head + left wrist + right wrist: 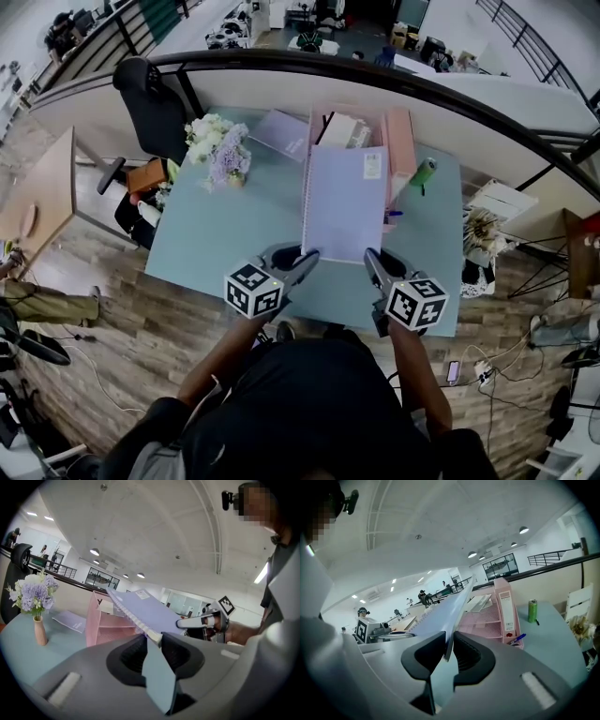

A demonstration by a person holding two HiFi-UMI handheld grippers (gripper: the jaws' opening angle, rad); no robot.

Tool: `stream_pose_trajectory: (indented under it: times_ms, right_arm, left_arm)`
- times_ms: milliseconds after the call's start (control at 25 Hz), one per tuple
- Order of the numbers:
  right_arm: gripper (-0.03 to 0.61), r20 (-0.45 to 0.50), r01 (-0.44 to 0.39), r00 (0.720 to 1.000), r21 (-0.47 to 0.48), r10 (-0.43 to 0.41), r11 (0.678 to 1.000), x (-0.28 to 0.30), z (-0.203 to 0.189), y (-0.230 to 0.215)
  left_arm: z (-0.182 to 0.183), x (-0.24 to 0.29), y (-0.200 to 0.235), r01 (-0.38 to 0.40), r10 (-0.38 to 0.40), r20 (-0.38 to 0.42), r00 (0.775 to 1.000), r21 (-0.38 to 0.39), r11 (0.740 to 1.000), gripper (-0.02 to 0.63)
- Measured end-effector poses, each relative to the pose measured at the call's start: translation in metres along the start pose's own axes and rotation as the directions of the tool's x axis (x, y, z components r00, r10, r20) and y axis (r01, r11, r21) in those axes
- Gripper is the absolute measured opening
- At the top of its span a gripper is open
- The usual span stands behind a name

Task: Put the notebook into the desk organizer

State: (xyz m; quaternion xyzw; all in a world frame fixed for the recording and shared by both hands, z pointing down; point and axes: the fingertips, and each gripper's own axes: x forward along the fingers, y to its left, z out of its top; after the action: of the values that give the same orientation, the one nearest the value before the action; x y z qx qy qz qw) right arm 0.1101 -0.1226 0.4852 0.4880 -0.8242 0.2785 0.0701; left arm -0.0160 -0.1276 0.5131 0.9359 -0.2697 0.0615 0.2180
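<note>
A lilac spiral-bound notebook is held up over the pale blue-green desk, its far end reaching the pink desk organizer. My left gripper is shut on its near left corner, by the spiral edge. My right gripper is shut on the near right corner, with the notebook's cover edge-on between the jaws. The organizer shows behind the notebook in the left gripper view, and its mesh shelves show in the right gripper view.
A vase of pale flowers stands at the desk's back left. A second lilac notebook lies flat beside the organizer. A green can and a blue pen lie right of it. A black chair stands behind the desk.
</note>
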Motion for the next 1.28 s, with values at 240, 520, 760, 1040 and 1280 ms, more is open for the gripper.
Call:
stream_pose_trajectory:
  times_ms: [240,520,760,1040,1280]
  right_arm:
    - [0.054,0.007,0.019,1.000,0.005,-0.019,1.000,-0.013,-0.012,0.008]
    - [0.054,0.000,0.037,0.999,0.004,-0.037,0.999,-0.024,-0.025,0.015]
    - [0.052,-0.009,0.050,0.999,0.001,-0.050,0.999,-0.030,-0.038,0.019]
    - [0.051,-0.031,0.063,0.998,0.013,-0.062,0.998,-0.036,-0.056,0.018]
    - [0.049,-0.043,0.075,0.996,0.021,-0.074,0.997,-0.043,-0.069,0.022]
  left_arm:
    - [-0.009,-0.010,-0.013,0.019,-0.019,-0.017,1.000,0.023,1.000,0.153]
    - [-0.021,-0.019,-0.025,0.034,-0.033,-0.033,0.999,0.033,0.999,0.153]
    - [-0.034,-0.025,-0.034,0.041,-0.039,-0.050,0.998,0.041,0.998,0.153]
    - [-0.052,-0.027,-0.042,0.057,-0.053,-0.080,0.995,0.041,0.998,0.153]
    - [-0.066,-0.032,-0.050,0.073,-0.067,-0.111,0.992,0.054,0.996,0.155]
